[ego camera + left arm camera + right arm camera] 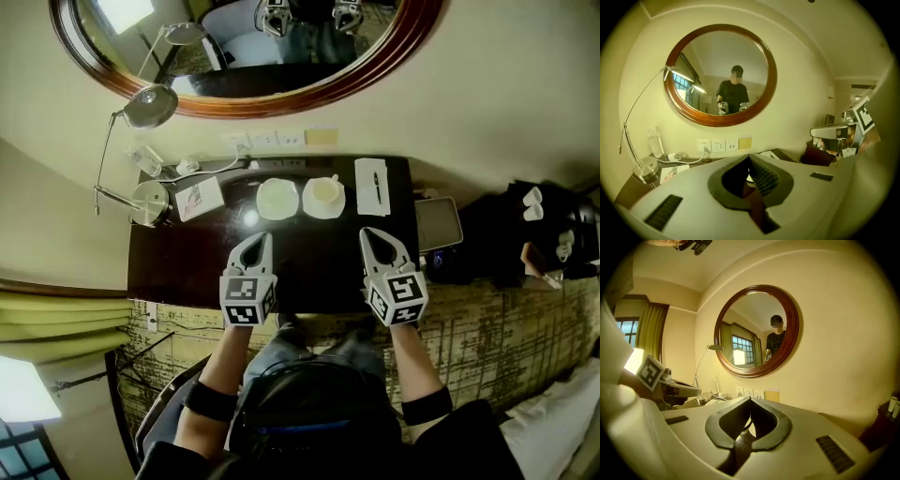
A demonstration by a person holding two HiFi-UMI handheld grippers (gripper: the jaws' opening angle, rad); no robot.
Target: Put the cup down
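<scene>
the cup stands upright on a white saucer at the back of the dark desk, close under the wall sockets. nothing is touching it.

just left of the cup sits a second round white dish. just right of the cup lies a notepad with a pen on it. further right of the cup, off the desk's end, is a tablet. well to the left of the cup are a card and a lamp. above the cup hangs a round mirror.

nearer to us than the cup, the left gripper and the right gripper hover over the desk's front part, well apart from the cup and from each other. both have their jaws pressed together with nothing between them, and the gripper views show the same.

we judge the putting down as done, so far as these pictures show: the cup rests on its saucer and no gripper has it. we see nothing left to do with it.

some things we cannot make out:
- whether the cup holds any drink
- which way its handle faces
- whether the dish to its left is a bare plate or a covered cup

in both gripper views the gripper's own body blocks nearly all of the desk. the cup shows there only as a pale sliver past the jaw tips, if at all. the grippers also cover part of the desk's front edge.
</scene>
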